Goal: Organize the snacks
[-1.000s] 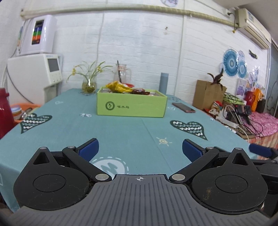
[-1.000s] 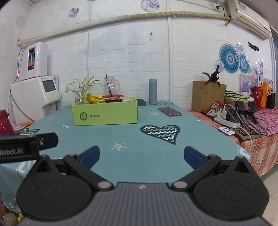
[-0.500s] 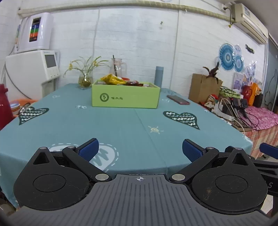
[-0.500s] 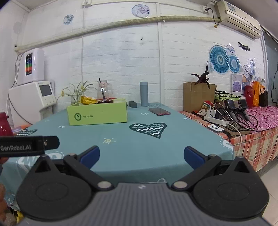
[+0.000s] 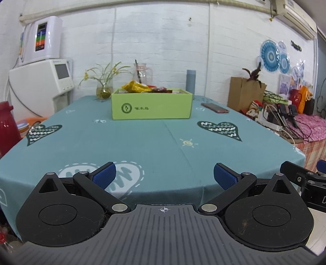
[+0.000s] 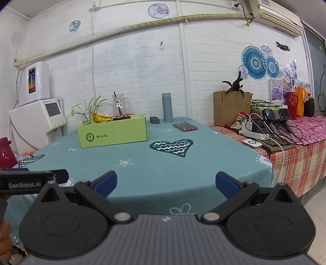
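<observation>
Both grippers, left gripper (image 5: 164,175) and right gripper (image 6: 166,181), spread empty at table's (image 5: 142,146) near edge; snack packets (image 5: 136,87) in green box (image 5: 151,106) near far edge look light, crinkly: pinch an edge.

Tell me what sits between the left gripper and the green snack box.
Nothing visible: only bare teal tablecloth lies between the open left gripper and the green snack box. The phone lies off to the right.

White brick wall (image 6: 138,67); teal-clothed table (image 5: 142,142); air conditioner (image 6: 273,14) high right; tiled floor (image 6: 317,210).

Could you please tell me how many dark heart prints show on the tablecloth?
2: left heart near the left edge, right heart near the phone. Others may be hidden.
</observation>
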`<state>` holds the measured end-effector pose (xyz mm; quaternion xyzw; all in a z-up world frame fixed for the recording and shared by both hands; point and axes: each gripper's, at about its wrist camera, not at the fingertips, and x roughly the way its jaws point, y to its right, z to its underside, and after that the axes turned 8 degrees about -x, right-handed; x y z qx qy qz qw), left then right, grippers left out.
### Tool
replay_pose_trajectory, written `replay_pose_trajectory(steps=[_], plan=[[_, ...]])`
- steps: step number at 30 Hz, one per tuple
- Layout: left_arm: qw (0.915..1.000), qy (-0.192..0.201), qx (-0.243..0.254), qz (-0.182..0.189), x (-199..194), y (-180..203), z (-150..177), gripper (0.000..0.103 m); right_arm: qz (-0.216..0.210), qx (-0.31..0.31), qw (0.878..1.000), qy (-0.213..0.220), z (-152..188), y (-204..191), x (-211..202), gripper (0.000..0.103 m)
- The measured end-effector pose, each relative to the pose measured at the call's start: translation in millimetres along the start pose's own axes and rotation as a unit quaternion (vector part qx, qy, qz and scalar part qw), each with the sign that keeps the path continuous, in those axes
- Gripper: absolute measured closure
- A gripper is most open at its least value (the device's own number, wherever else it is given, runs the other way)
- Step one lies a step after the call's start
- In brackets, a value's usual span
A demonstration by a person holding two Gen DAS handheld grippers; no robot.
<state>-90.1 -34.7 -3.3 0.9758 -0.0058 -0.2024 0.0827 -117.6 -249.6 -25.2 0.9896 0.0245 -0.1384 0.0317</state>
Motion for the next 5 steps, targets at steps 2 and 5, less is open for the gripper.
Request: replay_pose_trajectory(steps=[2,5], plan=[[1.0000,0.004,0.004,-0.004,0.2,0.7,1.3,0.016,-0.001,-0.002,1.000,0.001,0.5,-2.4,-1.3,0.000],[1.0000,0.004,0.007,-0.003,0.1,1.1,2.8,0.018,-0.002,-0.002,1.000,-0.001,1.2,-4.0,-0.5,0.000]])
